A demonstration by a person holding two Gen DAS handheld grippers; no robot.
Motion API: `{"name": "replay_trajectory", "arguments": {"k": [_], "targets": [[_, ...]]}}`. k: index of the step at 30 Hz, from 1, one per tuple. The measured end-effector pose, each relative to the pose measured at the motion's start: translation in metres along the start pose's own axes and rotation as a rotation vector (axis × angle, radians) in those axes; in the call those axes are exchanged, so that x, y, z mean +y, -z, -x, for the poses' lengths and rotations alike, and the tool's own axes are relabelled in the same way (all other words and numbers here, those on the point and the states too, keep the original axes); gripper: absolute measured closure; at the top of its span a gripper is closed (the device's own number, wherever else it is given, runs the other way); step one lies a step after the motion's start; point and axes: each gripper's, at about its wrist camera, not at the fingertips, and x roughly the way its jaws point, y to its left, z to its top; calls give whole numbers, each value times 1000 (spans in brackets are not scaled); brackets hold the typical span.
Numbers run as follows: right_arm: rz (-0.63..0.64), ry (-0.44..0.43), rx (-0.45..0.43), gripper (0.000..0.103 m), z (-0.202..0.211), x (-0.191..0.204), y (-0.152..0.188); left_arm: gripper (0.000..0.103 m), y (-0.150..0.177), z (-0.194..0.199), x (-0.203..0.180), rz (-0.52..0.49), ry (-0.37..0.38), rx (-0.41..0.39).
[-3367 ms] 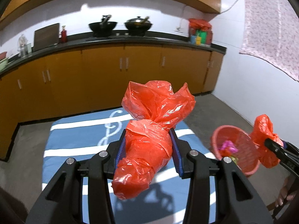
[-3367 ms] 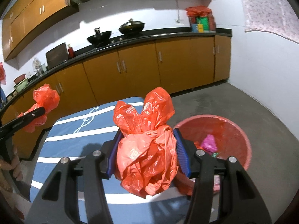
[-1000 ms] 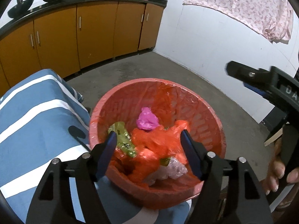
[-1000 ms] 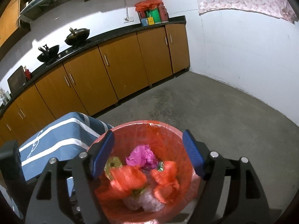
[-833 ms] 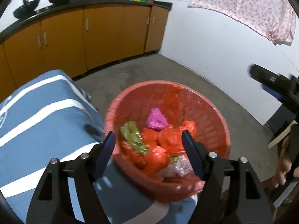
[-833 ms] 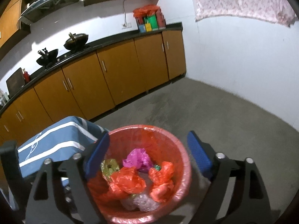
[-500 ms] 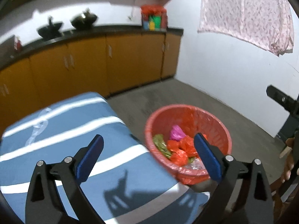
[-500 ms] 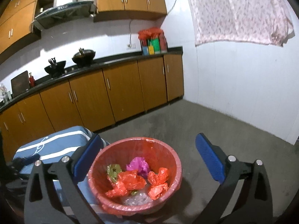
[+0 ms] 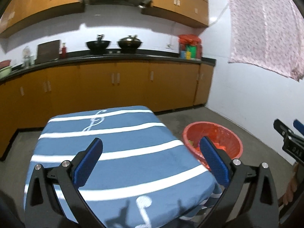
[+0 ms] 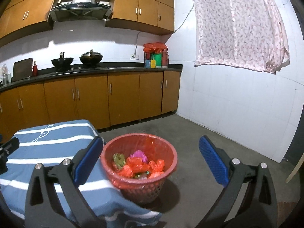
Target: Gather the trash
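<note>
A red plastic basket (image 10: 169, 153) stands on the grey floor beside the table, holding several crumpled orange bags (image 10: 131, 169), a pink wad and a green scrap. In the left wrist view the same basket (image 9: 230, 136) shows past the table's right edge. My left gripper (image 9: 151, 154) hangs open and empty over the blue striped tablecloth (image 9: 121, 142). My right gripper (image 10: 150, 153) is open and empty too, held back from the basket and above it. The right gripper's tip also pokes in at the left wrist view's right edge.
Orange kitchen cabinets (image 10: 91, 98) with a dark counter, two woks (image 9: 98, 44) and jars run along the back wall. A white tiled wall with a pink cloth (image 10: 237, 26) closes the right side. Grey floor (image 10: 209, 133) lies around the basket. A hand (image 9: 290, 188) shows at lower right.
Both grippers let their orange bags fall into the basket, opened wider, then pulled back and up. The left one swung left, so the tablecloth now fills its view.
</note>
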Motion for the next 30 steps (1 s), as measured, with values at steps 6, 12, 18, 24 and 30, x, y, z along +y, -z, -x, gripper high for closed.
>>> {"name": "replay_trajectory", "arguments": {"k": [6, 12, 18, 24, 30], "targets": [[-29, -57, 30, 4, 15, 3, 14, 2, 11, 29, 6, -11, -82, -76], [-16, -80, 22, 4, 30, 13, 28, 2, 20, 39, 4, -34, -100, -81], [33, -84, 10, 4, 39, 27, 39, 2, 34, 38, 6, -44, -102, -53], [47, -91, 22, 4, 43, 34, 48, 2, 44, 45, 6, -59, -120, -60], [47, -90, 13, 4, 46, 35, 51, 2, 45, 47, 8, -52, -125, -68]]}}
